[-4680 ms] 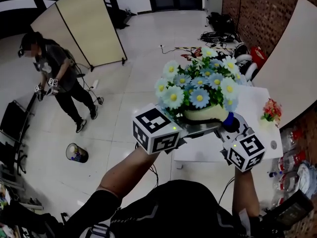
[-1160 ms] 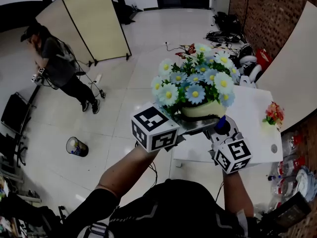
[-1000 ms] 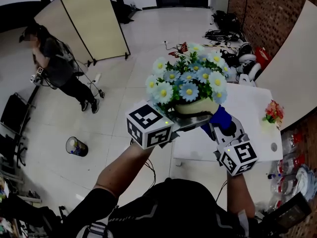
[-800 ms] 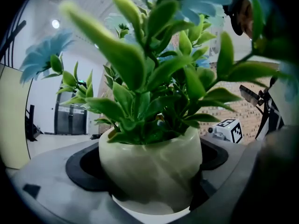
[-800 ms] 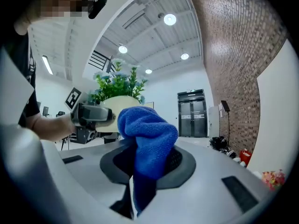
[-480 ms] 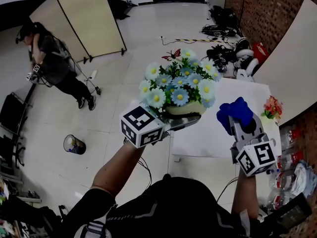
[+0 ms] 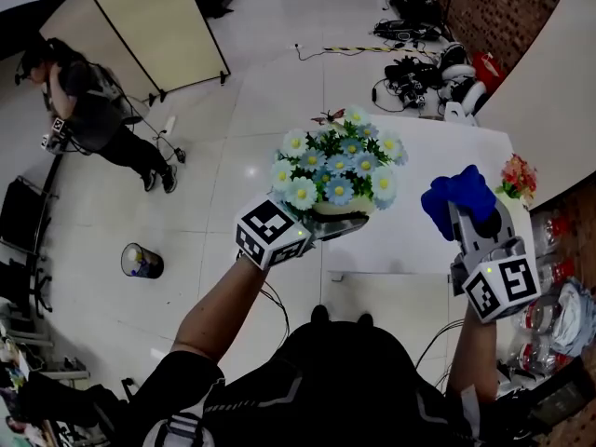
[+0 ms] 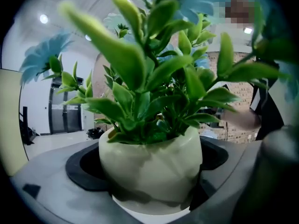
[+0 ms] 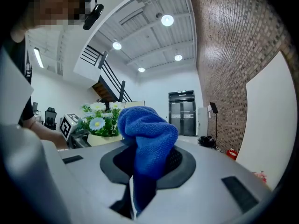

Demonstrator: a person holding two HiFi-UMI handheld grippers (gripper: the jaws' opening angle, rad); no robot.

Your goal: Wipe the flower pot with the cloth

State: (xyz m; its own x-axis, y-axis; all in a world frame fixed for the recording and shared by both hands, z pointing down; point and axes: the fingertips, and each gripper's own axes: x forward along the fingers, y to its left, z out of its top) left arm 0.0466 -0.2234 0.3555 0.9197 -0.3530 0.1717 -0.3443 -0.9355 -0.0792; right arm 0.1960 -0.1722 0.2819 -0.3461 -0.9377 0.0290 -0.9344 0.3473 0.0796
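A cream flower pot [image 7: 337,209] full of blue and white daisies is held up above the white table [image 7: 438,170]. My left gripper [image 7: 328,222] is shut on the flower pot [image 8: 152,164], whose green leaves fill the left gripper view. Off to the right, my right gripper [image 7: 464,203] is shut on a bunched blue cloth [image 7: 456,194], held apart from the pot. In the right gripper view the cloth [image 9: 147,141] hangs between the jaws, and the pot [image 9: 103,138] shows small at the left.
A small pink and red flower bunch [image 7: 517,175] stands at the table's right edge. Cables and gear [image 7: 424,59] lie on the floor beyond the table. Another person [image 7: 88,110] stands far left by a folding screen [image 7: 140,26]; a small bin [image 7: 142,261] sits on the floor.
My right gripper with the cloth has come off the pot's side and swung out to the right. The pot in my left gripper has shifted slightly.
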